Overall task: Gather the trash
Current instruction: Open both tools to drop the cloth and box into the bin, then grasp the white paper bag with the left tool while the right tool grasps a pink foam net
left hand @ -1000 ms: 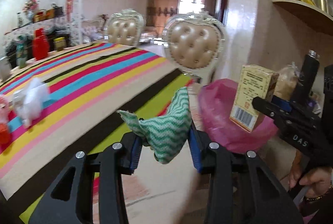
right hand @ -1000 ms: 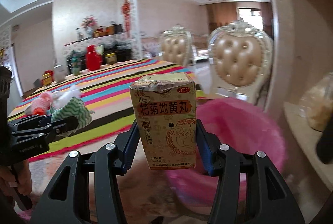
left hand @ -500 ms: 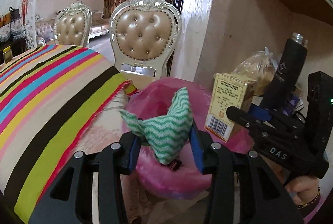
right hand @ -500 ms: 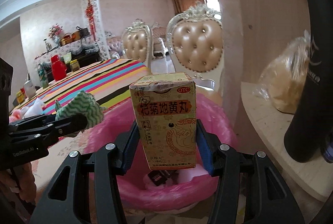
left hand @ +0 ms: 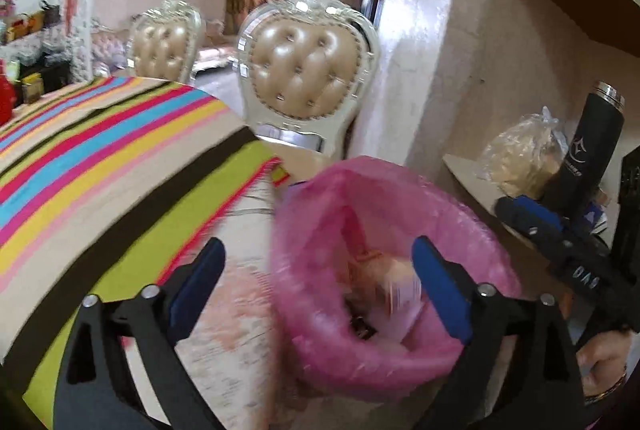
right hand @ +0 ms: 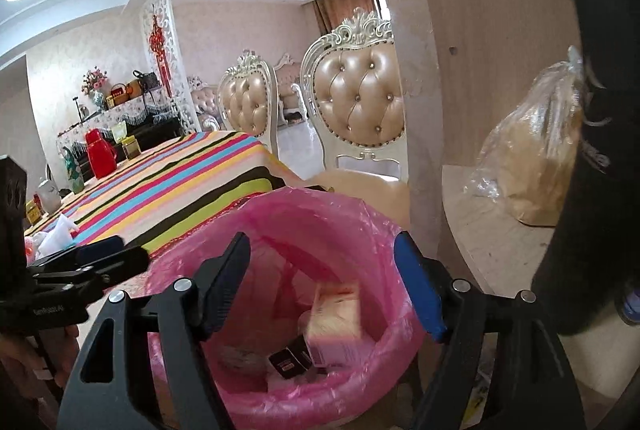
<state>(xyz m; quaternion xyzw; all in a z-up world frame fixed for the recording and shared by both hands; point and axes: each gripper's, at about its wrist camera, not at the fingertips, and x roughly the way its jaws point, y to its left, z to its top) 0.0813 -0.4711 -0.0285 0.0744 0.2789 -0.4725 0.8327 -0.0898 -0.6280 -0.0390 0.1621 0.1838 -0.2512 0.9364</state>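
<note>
Dining room: a striped table (right hand: pixel 192 170) stands left, and a pink-lined bin (right hand: pixel 344 214) sits near, below both grippers. The left gripper (left hand: pixel 316 282) and right gripper (right hand: pixel 320 282) have just been opening, empty. A light, stiff carton (right hand: pixel 336 314) lies inside the bin; grip its flat sides.

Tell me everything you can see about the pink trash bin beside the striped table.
The pink trash bin is a round container lined with a thin, crinkled pink plastic bag folded over its rim. It stands upright and open, between the striped table's edge and a low wooden shelf, in front of a padded chair. Inside lie a blurred yellowish box, a small dark packet and pale scraps. Nothing touches its rim.
</note>
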